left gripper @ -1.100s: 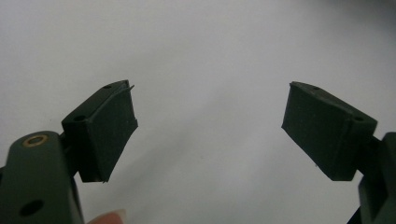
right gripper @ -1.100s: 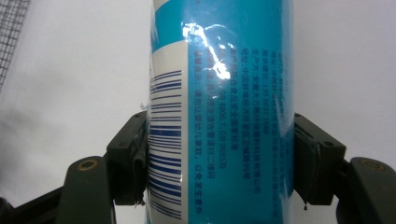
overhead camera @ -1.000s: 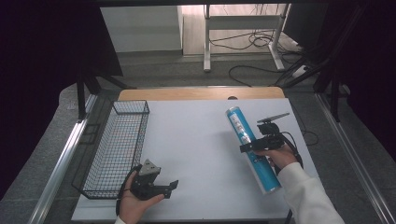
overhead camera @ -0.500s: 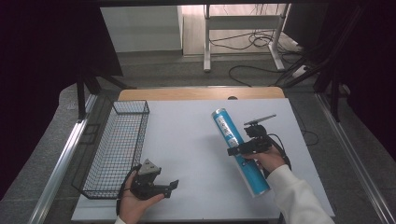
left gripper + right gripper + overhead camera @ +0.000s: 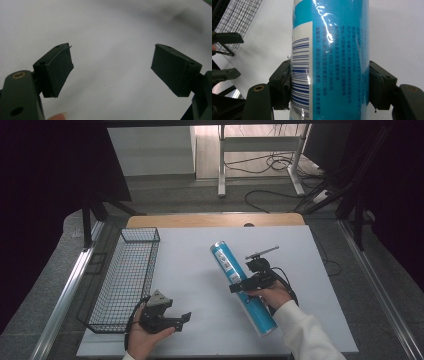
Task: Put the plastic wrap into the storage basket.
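Glossy film against matt rubber and bare wire

The tall blue cylindrical tube [image 5: 329, 57], centre of the right gripper view, wears slick, shiny printed film catching glare; the right gripper's [image 5: 329, 86] black pads [image 5: 283, 87] look matt and rubbery. At left in the high view, the dark wire-mesh basket [image 5: 125, 275] looks metal, on a smooth matt white tabletop [image 5: 195, 270].

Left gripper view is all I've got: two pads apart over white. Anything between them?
Observer: Nothing; the left tool is open over bare table, beside the wire basket.
Operator: Where's the other tool?
Observer: Right tool is shut on a blue tube, pads on both its sides.
Operator: Which part?
Observer: Near the barcode, about mid-length in the high view.
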`<action>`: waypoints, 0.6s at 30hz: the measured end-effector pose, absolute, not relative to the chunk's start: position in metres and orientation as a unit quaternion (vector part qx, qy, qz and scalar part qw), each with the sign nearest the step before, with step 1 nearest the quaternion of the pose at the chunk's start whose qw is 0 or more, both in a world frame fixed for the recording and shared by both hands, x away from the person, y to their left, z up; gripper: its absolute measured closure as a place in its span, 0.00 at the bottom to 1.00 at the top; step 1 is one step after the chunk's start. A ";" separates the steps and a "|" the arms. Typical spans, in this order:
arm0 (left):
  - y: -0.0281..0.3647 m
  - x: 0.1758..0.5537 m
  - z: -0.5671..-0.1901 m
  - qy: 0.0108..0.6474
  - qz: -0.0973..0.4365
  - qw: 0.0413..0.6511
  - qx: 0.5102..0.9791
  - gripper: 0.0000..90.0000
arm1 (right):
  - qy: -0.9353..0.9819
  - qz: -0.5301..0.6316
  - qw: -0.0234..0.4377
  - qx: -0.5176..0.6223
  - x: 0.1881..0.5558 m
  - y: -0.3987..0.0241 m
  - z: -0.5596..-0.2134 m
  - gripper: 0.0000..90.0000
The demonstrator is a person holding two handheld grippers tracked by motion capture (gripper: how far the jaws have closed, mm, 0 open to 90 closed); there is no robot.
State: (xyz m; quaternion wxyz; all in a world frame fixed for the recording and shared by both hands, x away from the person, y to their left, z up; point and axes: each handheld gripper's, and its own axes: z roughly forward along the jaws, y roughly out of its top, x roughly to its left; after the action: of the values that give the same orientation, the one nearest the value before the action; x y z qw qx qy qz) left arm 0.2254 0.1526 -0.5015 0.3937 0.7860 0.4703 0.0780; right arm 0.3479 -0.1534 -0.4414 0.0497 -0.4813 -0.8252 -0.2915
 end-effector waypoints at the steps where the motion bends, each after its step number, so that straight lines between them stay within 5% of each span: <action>1: 0.153 0.225 -0.501 0.471 0.077 0.395 0.785 0.19 | -0.828 -0.289 0.054 -0.477 0.347 -0.152 -0.442 0.35; 10: 0.155 0.227 -0.500 0.478 0.055 0.422 0.769 0.17 | -0.832 -0.295 0.060 -0.466 0.337 -0.133 -0.447 0.35; 18: 0.157 0.240 -0.496 0.509 -0.020 0.490 0.707 0.12 | -0.835 -0.305 0.068 -0.453 0.328 -0.119 -0.449 0.35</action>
State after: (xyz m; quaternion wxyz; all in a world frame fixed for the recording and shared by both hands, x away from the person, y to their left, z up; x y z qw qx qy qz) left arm 0.2404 0.1566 -0.4955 0.4897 0.7074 0.5094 -0.0197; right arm 0.3275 -0.1193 -0.4494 0.0678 -0.4531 -0.8350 -0.3047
